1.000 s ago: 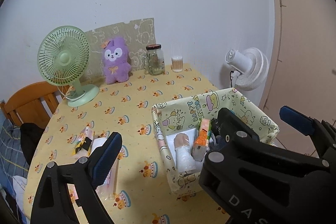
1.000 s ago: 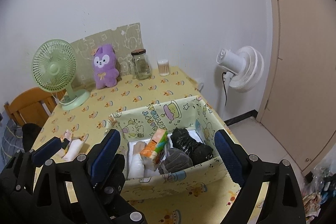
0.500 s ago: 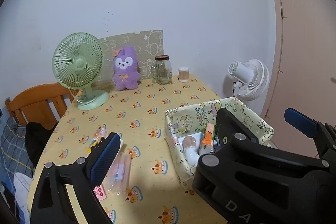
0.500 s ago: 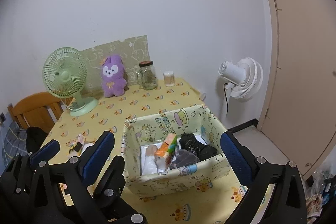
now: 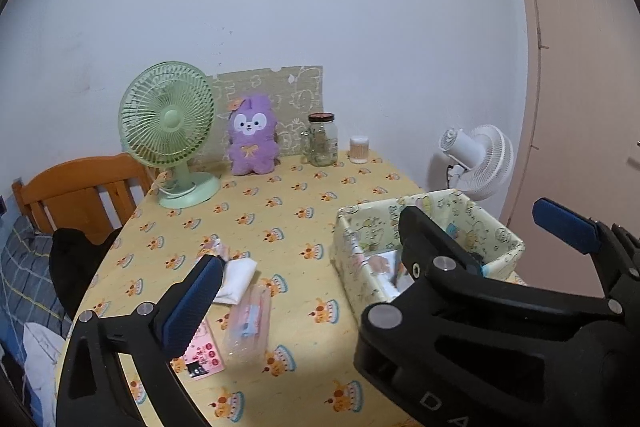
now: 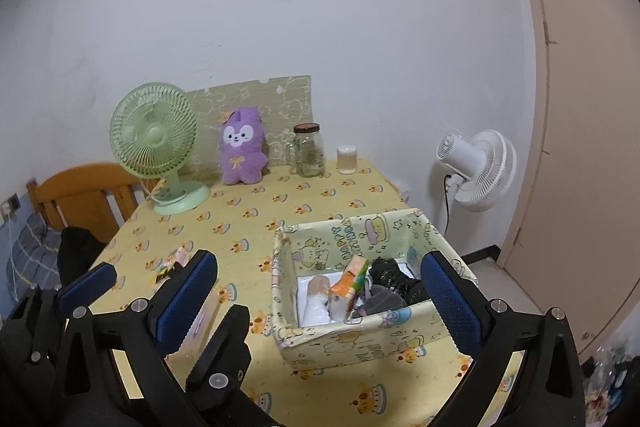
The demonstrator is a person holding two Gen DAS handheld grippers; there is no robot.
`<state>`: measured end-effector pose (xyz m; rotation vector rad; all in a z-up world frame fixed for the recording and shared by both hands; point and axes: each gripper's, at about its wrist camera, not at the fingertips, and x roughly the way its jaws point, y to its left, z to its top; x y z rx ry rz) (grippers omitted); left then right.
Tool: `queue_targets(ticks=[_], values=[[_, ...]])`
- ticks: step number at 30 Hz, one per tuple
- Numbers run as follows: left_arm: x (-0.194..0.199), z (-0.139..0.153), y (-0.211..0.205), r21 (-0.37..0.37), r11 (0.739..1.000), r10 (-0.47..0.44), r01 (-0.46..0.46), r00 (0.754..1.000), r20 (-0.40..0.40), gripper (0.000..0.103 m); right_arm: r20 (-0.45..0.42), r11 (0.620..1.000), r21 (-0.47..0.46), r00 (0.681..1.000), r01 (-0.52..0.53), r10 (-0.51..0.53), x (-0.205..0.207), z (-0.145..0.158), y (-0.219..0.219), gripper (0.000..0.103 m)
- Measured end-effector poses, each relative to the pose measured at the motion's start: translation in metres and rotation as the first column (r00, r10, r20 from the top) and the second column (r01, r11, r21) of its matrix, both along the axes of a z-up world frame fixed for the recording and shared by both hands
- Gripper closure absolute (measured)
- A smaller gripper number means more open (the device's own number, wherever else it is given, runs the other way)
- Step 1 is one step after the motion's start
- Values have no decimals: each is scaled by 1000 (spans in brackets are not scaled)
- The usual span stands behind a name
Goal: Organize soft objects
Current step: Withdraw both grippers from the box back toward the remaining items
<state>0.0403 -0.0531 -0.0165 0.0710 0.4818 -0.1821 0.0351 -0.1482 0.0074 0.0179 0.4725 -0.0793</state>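
- The fabric box (image 6: 360, 343) sits on the near right part of the table (image 6: 280, 203), its long side running left to right across the right wrist view, open top up
- Inside the box: a pale rolled bundle (image 6: 316, 297) with its long axis running from the far wall toward the near wall, an orange and green packet (image 6: 352, 279) leaning up on end and tilted to the right, a grey soft thing (image 6: 382, 301) and a crumpled black soft thing (image 6: 394, 277) toward the right end
- The box's far inner wall carries printed cartoon figures and the words "HAPPY BIRTHDAY" running upward; more lettering on the outer front wall is too small to read
- Left of the box, on the tablecloth, lie a folded white cloth (image 5: 236, 281), a clear flat pouch (image 5: 248, 323) with its long axis running away from the camera, and a pink card (image 5: 202, 353) whose print is too small to read
- Left gripper (image 5: 380, 255): jaws have just been opening and now stand wide, nothing between them
- Right gripper (image 6: 320, 295): jaws likewise just opening, spread wide in front of the box, pads touching nothing
- At the far edge stand a green fan (image 6: 154, 151), a purple plush toy (image 6: 242, 147) upright and facing the camera, and a glass jar (image 6: 308, 151)
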Motion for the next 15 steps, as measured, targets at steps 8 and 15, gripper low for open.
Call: queue_targets(ticks=[8,15], values=[[-4,-7,16,19,999,32,-32,999,18,0,10,998,1,998,-66,66,2,-11,18,0],[-3,-21,32,8,998,60,-60,998,-4,1,9,995,-22,996,-93,93,4,-22,36,0]])
